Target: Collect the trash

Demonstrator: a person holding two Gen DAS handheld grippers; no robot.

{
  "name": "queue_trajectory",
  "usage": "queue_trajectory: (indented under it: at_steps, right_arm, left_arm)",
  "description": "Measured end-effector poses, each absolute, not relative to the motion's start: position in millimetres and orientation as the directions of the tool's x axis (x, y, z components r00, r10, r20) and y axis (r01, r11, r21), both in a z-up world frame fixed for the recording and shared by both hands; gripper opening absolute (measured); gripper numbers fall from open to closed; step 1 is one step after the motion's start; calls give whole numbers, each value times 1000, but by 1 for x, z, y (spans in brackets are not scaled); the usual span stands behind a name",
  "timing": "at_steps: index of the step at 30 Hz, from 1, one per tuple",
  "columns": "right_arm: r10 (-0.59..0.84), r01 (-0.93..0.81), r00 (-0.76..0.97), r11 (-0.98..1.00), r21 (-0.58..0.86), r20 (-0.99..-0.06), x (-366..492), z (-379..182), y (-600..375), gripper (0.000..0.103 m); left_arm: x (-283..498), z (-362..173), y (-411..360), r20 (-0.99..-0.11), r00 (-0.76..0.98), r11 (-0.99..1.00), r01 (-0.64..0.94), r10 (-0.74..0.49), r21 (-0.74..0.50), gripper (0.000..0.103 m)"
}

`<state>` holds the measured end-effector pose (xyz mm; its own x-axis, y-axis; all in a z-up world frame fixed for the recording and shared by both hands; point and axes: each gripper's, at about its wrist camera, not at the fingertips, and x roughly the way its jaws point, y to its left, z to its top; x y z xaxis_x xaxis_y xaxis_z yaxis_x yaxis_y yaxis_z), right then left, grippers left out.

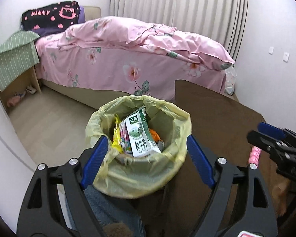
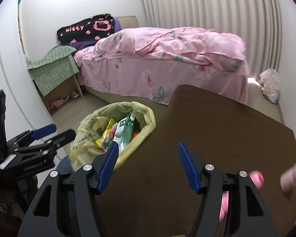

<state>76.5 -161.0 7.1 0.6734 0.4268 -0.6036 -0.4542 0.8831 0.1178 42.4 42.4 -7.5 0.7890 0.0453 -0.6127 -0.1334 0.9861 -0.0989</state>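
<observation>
Left wrist view: the left gripper [image 1: 146, 158] hangs released, fingers wide, above the lined bin [image 1: 140, 169] beside the worktop's [image 1: 223, 122] left edge; a milk carton [image 1: 141, 136] lies inside. Right wrist view: the right gripper [image 2: 146, 165], released and empty, is over the bare worktop; a pink bottle [image 2: 292, 175] shows only here.

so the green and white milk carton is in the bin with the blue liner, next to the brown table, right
Not quite: the liner is pale yellow, not blue, as the left wrist view shows. The rest holds: the green and white milk carton is in the bin, next to the brown table.
</observation>
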Motion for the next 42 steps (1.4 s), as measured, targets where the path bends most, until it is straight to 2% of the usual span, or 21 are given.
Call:
queue_trajectory:
  at_steps: [7,15,42]
  right_arm:
    - [364,-385,720,918,97,-591,18,5,-184,59]
    - [347,-375,757,925,67,-554,-5,16,-182,59]
    - [347,-390,760,920,41,-549,-9,21,-169,59]
  left_arm:
    - [-3,14,23,-582,809,990,-135,83,-46,77]
    - [-32,26,20,-546,831,988,-151,102,-45,77]
    - [-34,31,21,-553,828,991,-131,96,-25,77]
